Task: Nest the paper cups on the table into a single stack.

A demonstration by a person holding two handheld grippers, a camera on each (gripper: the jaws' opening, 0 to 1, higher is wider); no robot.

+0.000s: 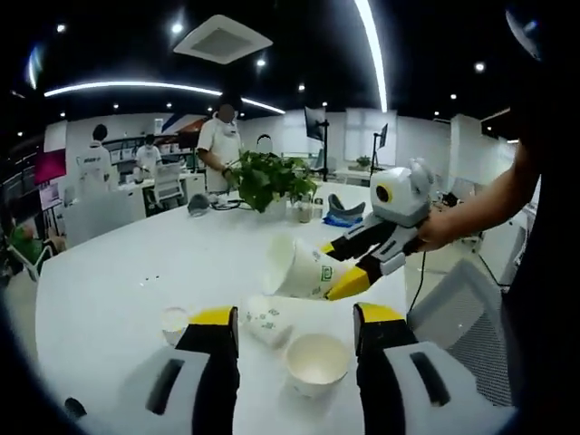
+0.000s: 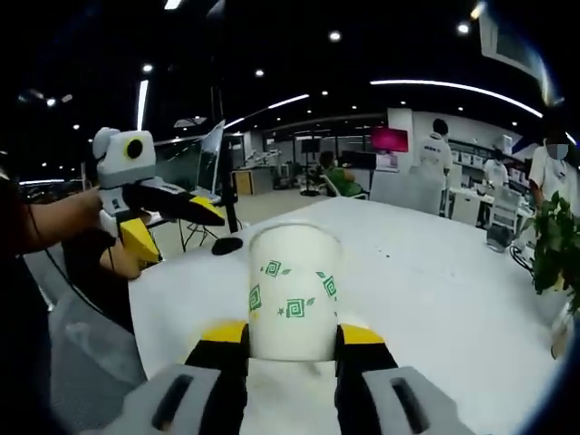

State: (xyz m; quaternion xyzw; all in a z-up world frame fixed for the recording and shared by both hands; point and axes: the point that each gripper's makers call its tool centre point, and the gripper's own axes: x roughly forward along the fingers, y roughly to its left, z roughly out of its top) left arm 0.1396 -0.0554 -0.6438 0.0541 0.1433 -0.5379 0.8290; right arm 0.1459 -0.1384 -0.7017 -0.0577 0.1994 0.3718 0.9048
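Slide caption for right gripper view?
Right gripper holds white green-patterned paper cup above white table; left gripper nearby.

The right claw is clamped on a paper cup, its yellow-tipped jaws pressing both sides of the cup, which is raised and tilted. The left claw stands with jaws parted, gripping nothing. A hand holds the right claw's body.
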